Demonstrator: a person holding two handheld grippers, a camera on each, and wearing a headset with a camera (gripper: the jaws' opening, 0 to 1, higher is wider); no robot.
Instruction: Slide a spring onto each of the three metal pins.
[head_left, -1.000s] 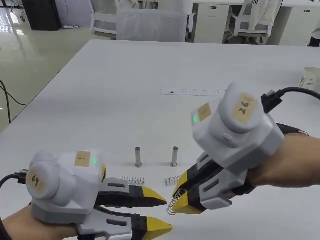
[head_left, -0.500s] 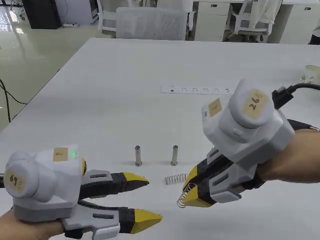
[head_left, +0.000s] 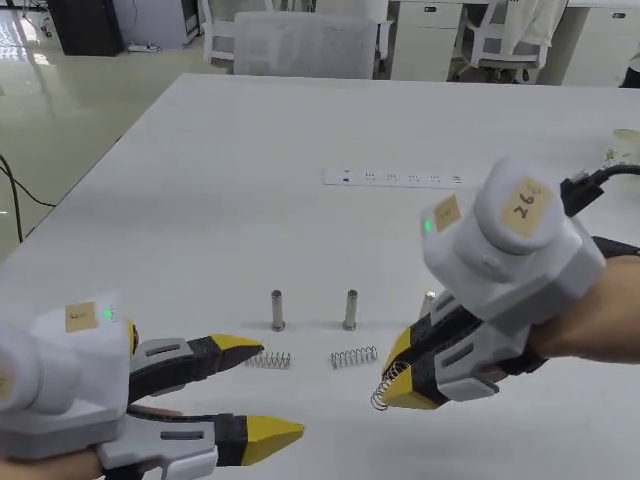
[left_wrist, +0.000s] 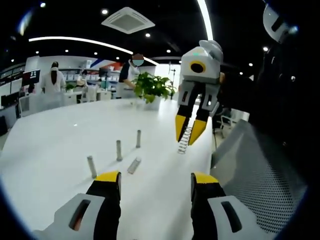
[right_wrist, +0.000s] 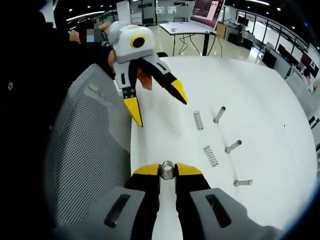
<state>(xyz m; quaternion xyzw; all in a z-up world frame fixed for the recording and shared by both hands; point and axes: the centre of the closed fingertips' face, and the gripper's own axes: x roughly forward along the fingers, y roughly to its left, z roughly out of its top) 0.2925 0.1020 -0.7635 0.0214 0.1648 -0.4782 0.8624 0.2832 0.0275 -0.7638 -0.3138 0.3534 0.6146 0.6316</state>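
– White table (head_left: 250, 180) in an open office, power strip (head_left: 395, 178) lying across the far part, grey chair (head_left: 300, 45) pushed up behind it. What's on it, left to right?

– Far left is the left gripper (head_left: 262, 390), down at the near side, jaws spread wide, yellow tips well apart and gripping nothing. Just beside its upper tip the left loose spring (head_left: 268, 359) lies flat on the table. Right behind that, the left pin (head_left: 277, 310) stands upright, bare.

– And the middle?

– Right loose spring (head_left: 353, 356), also lying flat, just in front of the middle pin (head_left: 351, 309). That one's upright and bare too. Neither loose spring touches a pin as far as I can see.

– What about the other hand?

– Right gripper (head_left: 396, 372) is tilted down and to the left, jaws clamped tight on the held spring (head_left: 385, 388). Its own camera shows the coil end poking up between the closed tips. In the left gripper view that spring hangs down from the tips and looks clear of the table.

– Third pin?

– Right pin (head_left: 430, 297), just its top peeking out beside the right gripper's body in the head view. The right gripper view has all three pins in a row, all bare.
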